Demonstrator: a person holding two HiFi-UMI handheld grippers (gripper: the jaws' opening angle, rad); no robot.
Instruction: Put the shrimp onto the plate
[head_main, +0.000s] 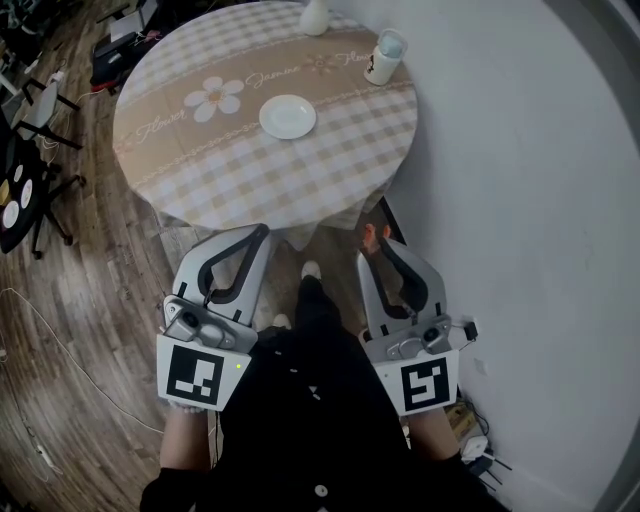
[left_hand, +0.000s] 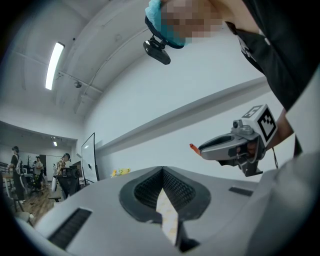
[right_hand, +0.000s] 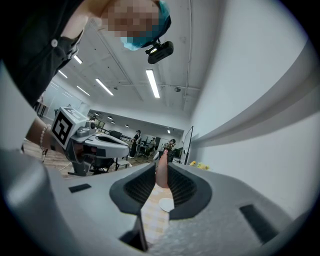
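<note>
A white plate (head_main: 287, 116) lies near the middle of a round table (head_main: 200, 170) with a beige checked cloth. Both grippers hover in front of the table's near edge, apart from it. My right gripper (head_main: 375, 240) is shut on an orange-pink shrimp (head_main: 370, 236). In the right gripper view the shrimp (right_hand: 161, 172) stands pinched between the jaws (right_hand: 161, 167), with the plate (right_hand: 166, 204) below it. My left gripper (head_main: 262, 232) is shut with nothing in it. In the left gripper view its jaws (left_hand: 162, 172) meet, and the right gripper (left_hand: 235, 145) shows with the shrimp (left_hand: 194, 148).
A labelled cup (head_main: 383, 57) and a white vessel (head_main: 315, 17) stand at the table's far edge. A white wall (head_main: 520, 200) runs close on the right. Wooden floor (head_main: 90, 300) with stands and cables lies to the left. My shoe (head_main: 311, 270) is below the table edge.
</note>
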